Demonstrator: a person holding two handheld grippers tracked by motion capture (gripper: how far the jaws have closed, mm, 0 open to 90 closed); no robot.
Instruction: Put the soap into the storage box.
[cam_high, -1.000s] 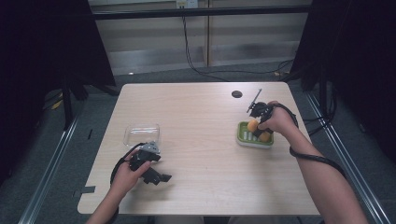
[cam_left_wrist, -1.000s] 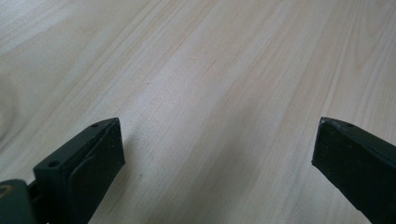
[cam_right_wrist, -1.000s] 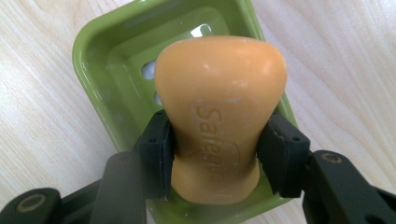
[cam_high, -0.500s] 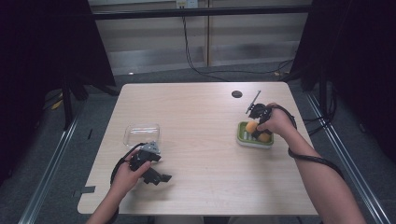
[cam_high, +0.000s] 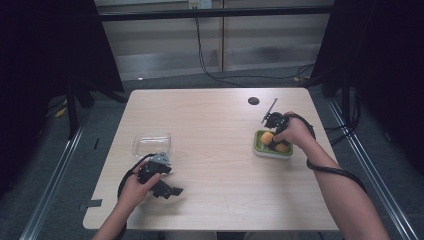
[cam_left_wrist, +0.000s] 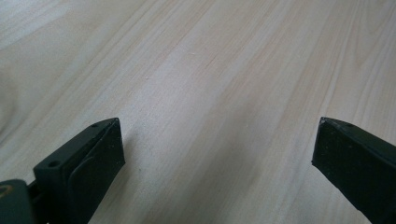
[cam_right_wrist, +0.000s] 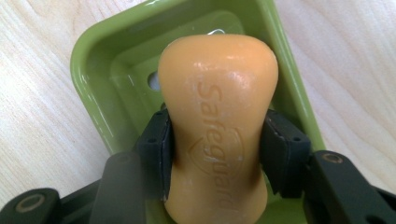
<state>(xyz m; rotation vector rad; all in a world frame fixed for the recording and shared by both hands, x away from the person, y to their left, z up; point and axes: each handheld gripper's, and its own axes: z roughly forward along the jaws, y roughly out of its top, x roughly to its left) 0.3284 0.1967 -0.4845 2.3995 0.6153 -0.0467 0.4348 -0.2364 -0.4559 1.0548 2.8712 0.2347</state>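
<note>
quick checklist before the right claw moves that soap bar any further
1. Grip on the orange soap bar: ok, the right claw has a jaw pressed on each side of its narrow waist.
2. Soap above the green soap dish: ok, the dish sits directly beneath it.
3. Soap lifted clear of the dish floor: cannot tell, its lower end is hidden.
4. Dish free of other contents: cannot tell; the high view shows a second orange patch in it.
5. Left claw out of the way: ok, open over bare table, far from the dish.
6. Clear plastic lid: ok, lying across the table, away from the dish.
</note>
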